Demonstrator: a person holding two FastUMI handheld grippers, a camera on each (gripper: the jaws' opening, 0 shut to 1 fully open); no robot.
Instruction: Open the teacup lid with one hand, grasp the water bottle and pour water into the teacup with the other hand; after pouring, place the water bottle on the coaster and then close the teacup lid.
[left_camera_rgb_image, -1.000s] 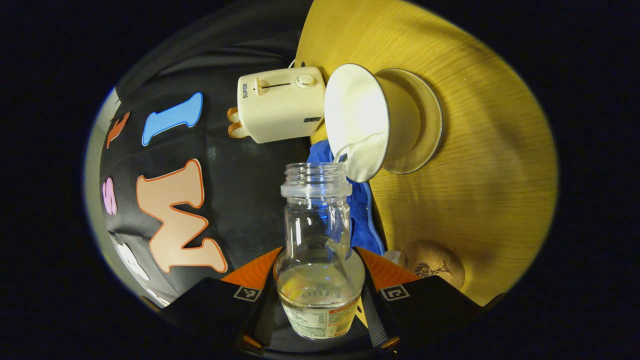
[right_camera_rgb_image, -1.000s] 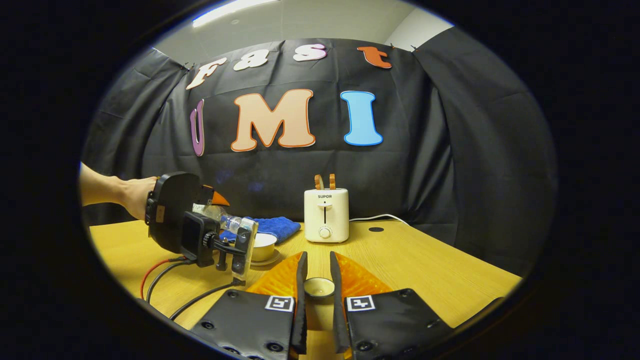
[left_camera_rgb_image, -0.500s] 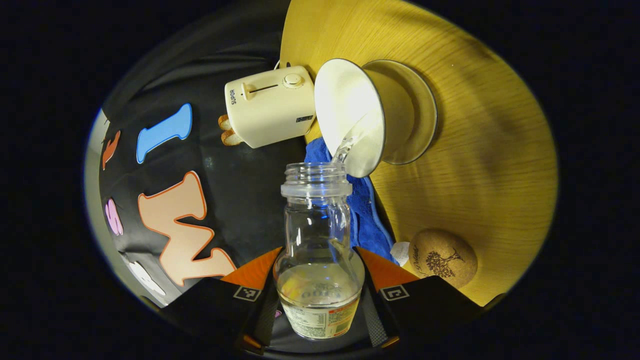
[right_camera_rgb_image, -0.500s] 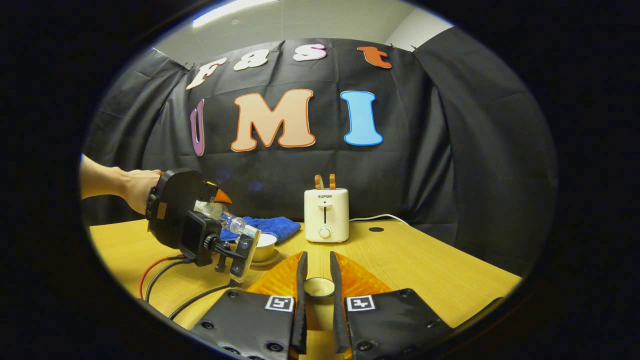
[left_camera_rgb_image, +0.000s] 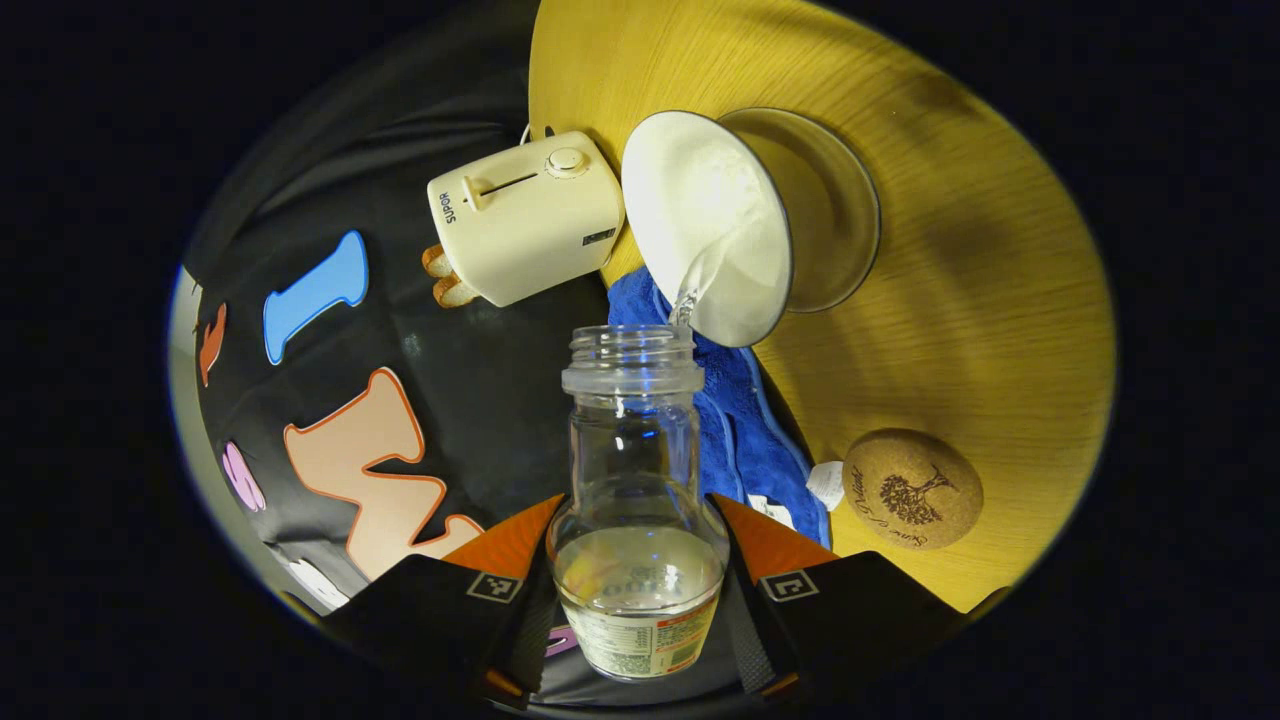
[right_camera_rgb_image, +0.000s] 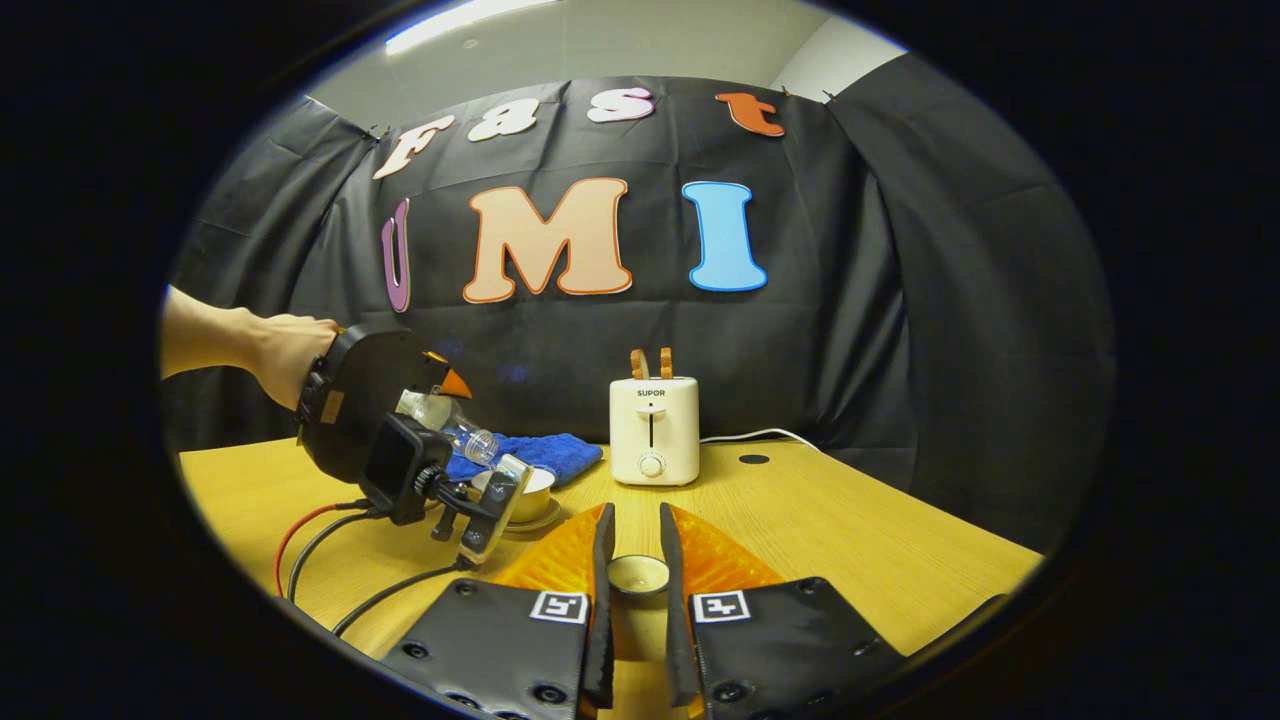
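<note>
Since the earlier frame the water bottle (left_camera_rgb_image: 637, 480), clamped in the left tool (left_camera_rgb_image: 637, 560) at bottom centre, has been tipped further, so water is streamed into the teacup (left_camera_rgb_image: 715, 225) at upper centre. The lid (right_camera_rgb_image: 638, 574) is held clear in the closed right tool (right_camera_rgb_image: 637, 585); the coaster (left_camera_rgb_image: 912, 489) lies lower right on the surface (left_camera_rgb_image: 960, 300), kept free for the bottle.

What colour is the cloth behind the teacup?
Blue; the cloth shows best in the left gripper view.

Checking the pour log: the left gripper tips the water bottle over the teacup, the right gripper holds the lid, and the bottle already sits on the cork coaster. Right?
Not quite. The water bottle is not on the coaster; the left gripper holds it tilted, pouring into the teacup, as the left gripper view shows. The coaster lies bare on the table. The right gripper does hold the lid.
</note>
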